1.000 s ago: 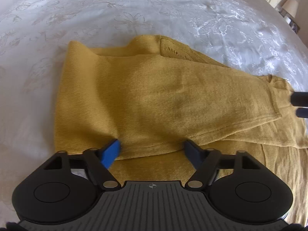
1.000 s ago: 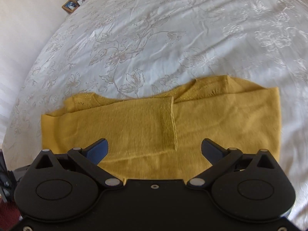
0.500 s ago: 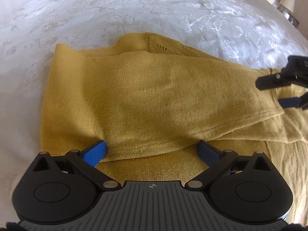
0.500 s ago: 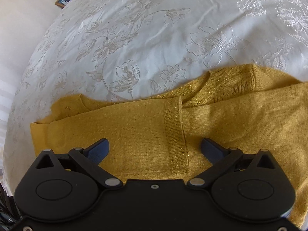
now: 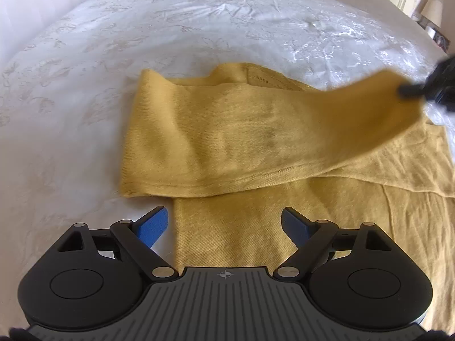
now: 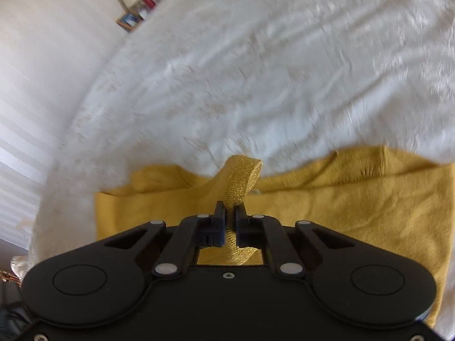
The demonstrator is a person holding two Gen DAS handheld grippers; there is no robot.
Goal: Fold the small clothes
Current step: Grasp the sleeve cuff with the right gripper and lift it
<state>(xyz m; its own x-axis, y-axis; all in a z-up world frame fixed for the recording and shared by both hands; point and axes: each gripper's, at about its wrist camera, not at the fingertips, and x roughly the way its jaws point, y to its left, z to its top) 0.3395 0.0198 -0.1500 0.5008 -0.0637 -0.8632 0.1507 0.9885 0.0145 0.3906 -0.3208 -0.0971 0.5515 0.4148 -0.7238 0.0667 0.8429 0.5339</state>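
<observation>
- Lying across the white bed (image 5: 199,28), the mustard sweater (image 5: 256,227) is stretching its long axis from side to side in both wrist views.
- The right gripper (image 6: 231,221) is pinching the sleeve cuff (image 6: 241,182); its jaws have just been closing and are now clamping the ribbed band between them.
- In the left wrist view the sleeve (image 5: 256,136) is hanging lifted toward the right, blurred.
- The left gripper (image 5: 224,224) is hovering over the sweater's near edge with jaws wide and nothing between them, having just been narrowing slightly.
- The right hand is the one placed to carry the sleeve across the body.
</observation>
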